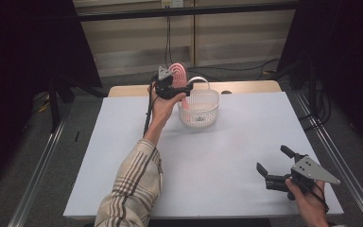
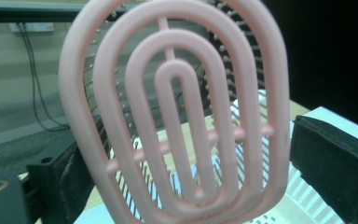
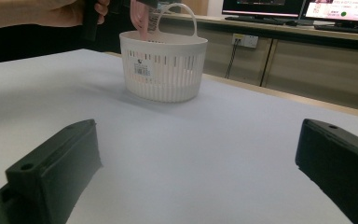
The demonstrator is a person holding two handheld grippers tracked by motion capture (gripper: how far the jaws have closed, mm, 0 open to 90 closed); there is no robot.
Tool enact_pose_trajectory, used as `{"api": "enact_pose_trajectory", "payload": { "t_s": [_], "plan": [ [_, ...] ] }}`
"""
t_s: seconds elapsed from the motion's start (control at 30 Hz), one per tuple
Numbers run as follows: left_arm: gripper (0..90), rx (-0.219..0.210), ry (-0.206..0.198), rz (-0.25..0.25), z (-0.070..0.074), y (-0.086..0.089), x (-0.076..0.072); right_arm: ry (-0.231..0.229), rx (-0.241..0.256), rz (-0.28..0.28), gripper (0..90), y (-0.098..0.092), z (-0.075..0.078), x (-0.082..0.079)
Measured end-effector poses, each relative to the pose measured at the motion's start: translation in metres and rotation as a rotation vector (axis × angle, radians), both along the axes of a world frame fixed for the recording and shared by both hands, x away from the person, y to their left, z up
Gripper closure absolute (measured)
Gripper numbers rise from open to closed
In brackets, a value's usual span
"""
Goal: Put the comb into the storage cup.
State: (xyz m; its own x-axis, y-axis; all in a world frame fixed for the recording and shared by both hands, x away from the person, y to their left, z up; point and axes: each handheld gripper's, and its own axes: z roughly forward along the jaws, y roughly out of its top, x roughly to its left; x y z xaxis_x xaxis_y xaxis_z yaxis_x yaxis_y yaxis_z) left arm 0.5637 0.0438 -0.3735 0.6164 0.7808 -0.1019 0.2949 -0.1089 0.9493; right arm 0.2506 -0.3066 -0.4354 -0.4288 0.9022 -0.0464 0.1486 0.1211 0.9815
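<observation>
A pink vented hairbrush stands upright, its handle reaching down into a white slotted basket at the far middle of the table. My left gripper is shut on it just above the basket's left rim. In the left gripper view the brush head rises between the two black jaws, with the basket below. My right gripper rests open near the table's front right corner, nothing between its jaws. The right gripper view looks between its open jaws toward the basket and the brush handle.
A white board covers the table, with a wooden edge showing behind it. Metal rails run along both sides. Cables hang on the far wall. Monitors stand on a bench in the right gripper view.
</observation>
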Motion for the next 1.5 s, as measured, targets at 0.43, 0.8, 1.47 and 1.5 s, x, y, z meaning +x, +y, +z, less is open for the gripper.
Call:
{"api": "enact_pose_trajectory", "payload": {
  "t_s": [0.43, 0.8, 1.47, 1.5],
  "plan": [
    [2.0, 0.018, -0.032, -0.001, 0.002, 0.010, -0.005, -0.001, 0.001, -0.003, 0.0, 0.000, 0.000, 0.000],
    [1.2, 0.016, -0.046, -0.029, 0.002, 0.022, -0.011, -0.001, 0.001, -0.006, 0.0, 0.000, 0.000, 0.000],
    [1.1, -0.047, -0.110, -0.023, 0.002, 0.049, -0.029, -0.018, -0.012, -0.014, 0.0, 0.000, 0.001, 0.000],
    [0.9, -0.056, -0.115, -0.021, 0.003, 0.050, -0.031, -0.019, -0.015, -0.017, 0.0, 0.000, 0.001, 0.000]
  ]
}}
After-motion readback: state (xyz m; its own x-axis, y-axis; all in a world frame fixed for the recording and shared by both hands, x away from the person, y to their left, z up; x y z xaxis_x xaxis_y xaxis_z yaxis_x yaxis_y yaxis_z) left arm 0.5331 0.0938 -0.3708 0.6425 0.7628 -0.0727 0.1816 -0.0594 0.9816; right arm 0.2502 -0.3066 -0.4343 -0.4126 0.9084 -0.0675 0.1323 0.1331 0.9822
